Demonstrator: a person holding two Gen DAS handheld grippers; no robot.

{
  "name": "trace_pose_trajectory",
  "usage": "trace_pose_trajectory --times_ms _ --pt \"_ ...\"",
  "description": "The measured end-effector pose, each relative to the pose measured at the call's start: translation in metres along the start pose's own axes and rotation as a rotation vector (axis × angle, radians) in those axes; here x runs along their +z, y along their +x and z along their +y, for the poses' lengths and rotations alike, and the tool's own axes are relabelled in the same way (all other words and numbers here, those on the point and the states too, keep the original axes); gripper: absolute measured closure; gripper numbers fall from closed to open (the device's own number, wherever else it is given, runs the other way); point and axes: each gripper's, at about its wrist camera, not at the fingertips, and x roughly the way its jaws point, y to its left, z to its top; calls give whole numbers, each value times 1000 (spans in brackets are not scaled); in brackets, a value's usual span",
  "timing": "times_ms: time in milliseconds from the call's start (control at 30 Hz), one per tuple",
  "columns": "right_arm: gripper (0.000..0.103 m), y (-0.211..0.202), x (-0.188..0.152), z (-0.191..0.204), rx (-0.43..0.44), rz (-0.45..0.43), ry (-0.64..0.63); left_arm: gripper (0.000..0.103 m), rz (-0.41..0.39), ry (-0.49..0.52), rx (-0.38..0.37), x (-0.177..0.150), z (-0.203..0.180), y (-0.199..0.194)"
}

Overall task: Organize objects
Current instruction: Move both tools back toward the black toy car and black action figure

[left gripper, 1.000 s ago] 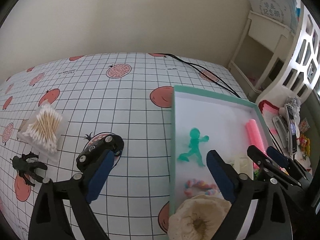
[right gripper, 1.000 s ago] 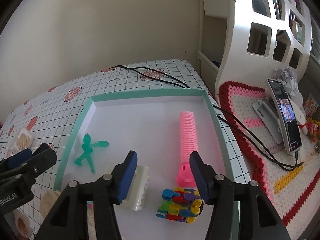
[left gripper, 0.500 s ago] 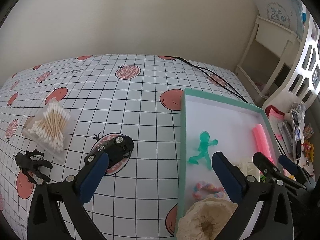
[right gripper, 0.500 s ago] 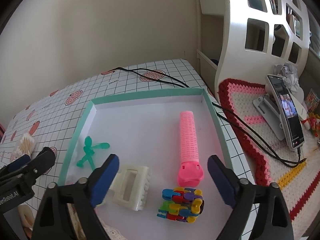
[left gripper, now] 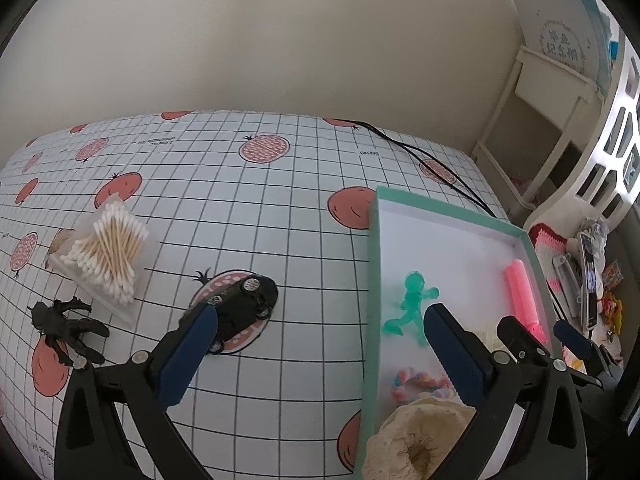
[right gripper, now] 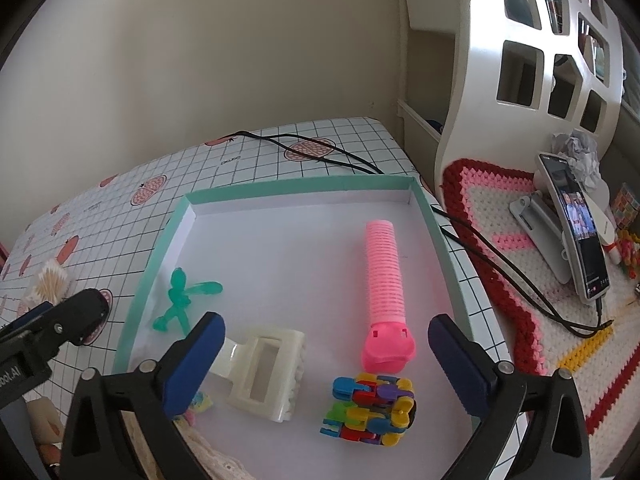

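Teal tray rim (right gripper: 434, 220) beside pink roller (right gripper: 384, 276)

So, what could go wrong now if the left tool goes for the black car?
The black toy car lies on its side, partly behind one finger of the open left tool; it may roll or slip when pinched. The cotton swabs sit close by and could be knocked. The tray wall may catch the car on the way in.
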Motion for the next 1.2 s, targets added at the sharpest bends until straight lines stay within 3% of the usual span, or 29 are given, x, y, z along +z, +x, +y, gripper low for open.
trace_pose_trajectory --times_ms 200,300,533,900,1200 --pt "0 -11 9 13 -8 -58 10 0 -63 -41 19 5 23 -15" --pt "0 -20 16 29 -18 -107 -5 0 -98 -108 41 10 48 -26" --pt "0 -32 22 92 47 -162 -97 0 -122 -271 128 10 118 -44" --pt "0 -41 22 175 176 -145 -182 0 -43 -452 200 -7 210 -58" --pt "0 -25 8 201 201 -39 -206 0 41 -524 239 -20 232 -52"
